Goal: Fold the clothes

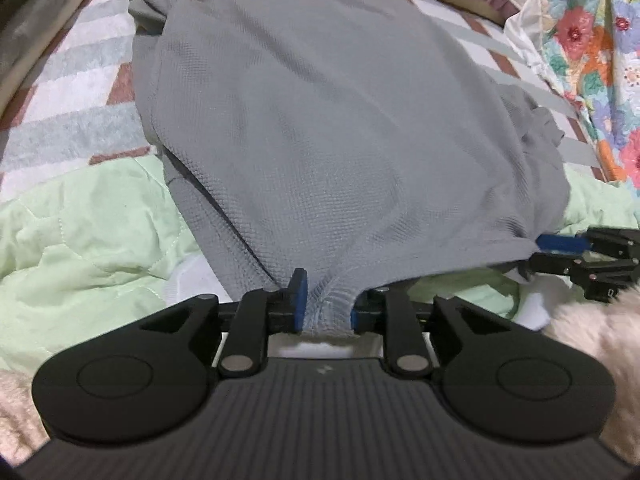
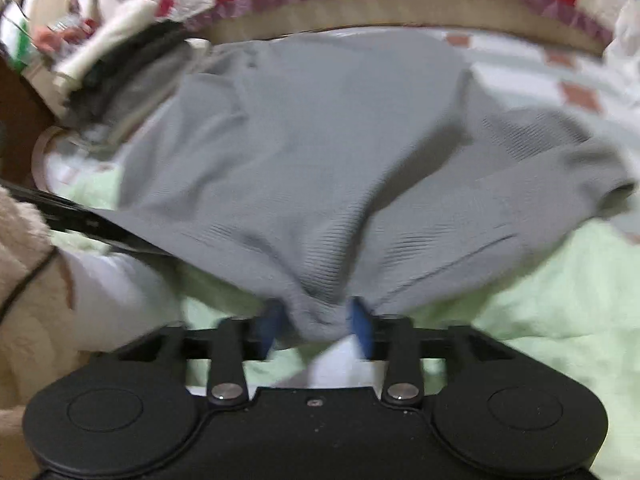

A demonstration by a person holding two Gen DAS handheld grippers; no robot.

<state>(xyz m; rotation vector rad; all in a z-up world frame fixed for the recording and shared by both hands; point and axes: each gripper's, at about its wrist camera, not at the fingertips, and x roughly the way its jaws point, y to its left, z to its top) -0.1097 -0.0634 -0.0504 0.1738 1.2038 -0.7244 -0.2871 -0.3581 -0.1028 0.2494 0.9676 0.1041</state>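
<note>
Grey shirt [image 1: 320,120] stretches away from you over the bed [image 1: 72,80] — your left hand-held gripper [image 1: 326,304] and right hand-held gripper [image 2: 318,320] each pinch its near hem.

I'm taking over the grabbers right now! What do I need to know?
Left gripper: shut on the grey shirt's near edge.
Right gripper: shut on the same edge, further right.
The grey shirt hangs stretched between them over the green quilt; its far end rests on the patterned bedcover.
Done: both corners gripped.
Left: make the fold, lay it flat.
</note>
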